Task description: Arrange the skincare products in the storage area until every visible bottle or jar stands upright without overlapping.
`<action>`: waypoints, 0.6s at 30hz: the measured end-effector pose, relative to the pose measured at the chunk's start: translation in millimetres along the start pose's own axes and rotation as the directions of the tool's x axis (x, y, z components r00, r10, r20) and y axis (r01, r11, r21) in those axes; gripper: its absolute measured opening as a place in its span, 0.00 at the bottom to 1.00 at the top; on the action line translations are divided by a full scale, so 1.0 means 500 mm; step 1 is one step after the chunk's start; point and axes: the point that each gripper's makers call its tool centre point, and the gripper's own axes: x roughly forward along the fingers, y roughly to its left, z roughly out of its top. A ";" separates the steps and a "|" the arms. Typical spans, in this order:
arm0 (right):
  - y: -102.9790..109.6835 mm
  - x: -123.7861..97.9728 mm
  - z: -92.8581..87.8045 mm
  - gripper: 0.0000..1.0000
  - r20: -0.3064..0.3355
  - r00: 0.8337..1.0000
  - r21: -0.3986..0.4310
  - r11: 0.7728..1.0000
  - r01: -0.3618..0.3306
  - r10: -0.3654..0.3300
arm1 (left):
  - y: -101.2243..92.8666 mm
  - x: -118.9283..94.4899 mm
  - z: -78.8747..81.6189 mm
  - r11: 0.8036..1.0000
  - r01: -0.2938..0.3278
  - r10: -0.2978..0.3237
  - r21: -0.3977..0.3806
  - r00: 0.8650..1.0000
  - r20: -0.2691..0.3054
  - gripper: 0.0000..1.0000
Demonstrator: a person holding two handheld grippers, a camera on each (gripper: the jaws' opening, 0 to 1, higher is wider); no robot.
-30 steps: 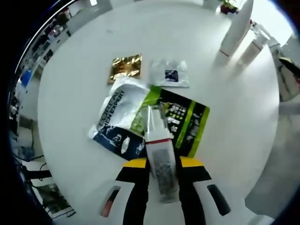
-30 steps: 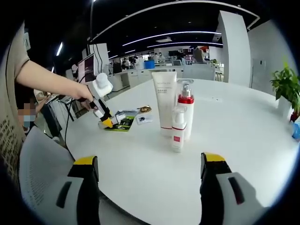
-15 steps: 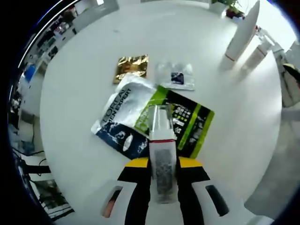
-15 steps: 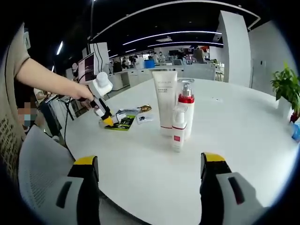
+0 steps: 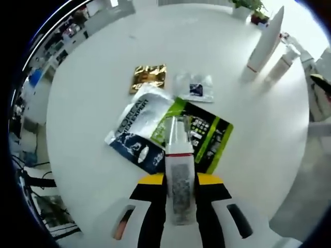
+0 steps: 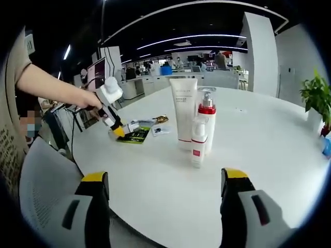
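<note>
Left gripper [image 5: 180, 181], fingers clenched on a small tube [image 5: 178, 165], has lifted it slightly above the sachets [image 5: 155, 129]; right gripper [image 6: 160, 191] stays released facing three upright bottles [image 6: 194, 124] on the desk [image 6: 258, 144].

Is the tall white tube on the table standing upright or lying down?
Upright. In the right gripper view the tube stands on its cap on the table, beside two upright pump bottles.
</note>
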 end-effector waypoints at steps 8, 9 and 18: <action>0.011 0.002 -0.002 0.88 -0.005 1.000 -0.008 1.000 -0.024 0.024 | -0.052 -0.030 0.028 0.994 0.101 -0.091 -0.049 0.981 0.170 0.17; 0.012 0.002 -0.002 0.88 -0.005 1.000 -0.008 1.000 -0.027 0.027 | -0.059 -0.034 0.031 0.992 0.115 -0.102 -0.055 0.976 0.191 0.17; 0.026 0.004 -0.002 0.86 -0.006 0.998 -0.008 0.998 -0.061 0.061 | -0.122 -0.075 0.060 0.965 0.234 -0.182 -0.121 0.924 0.337 0.17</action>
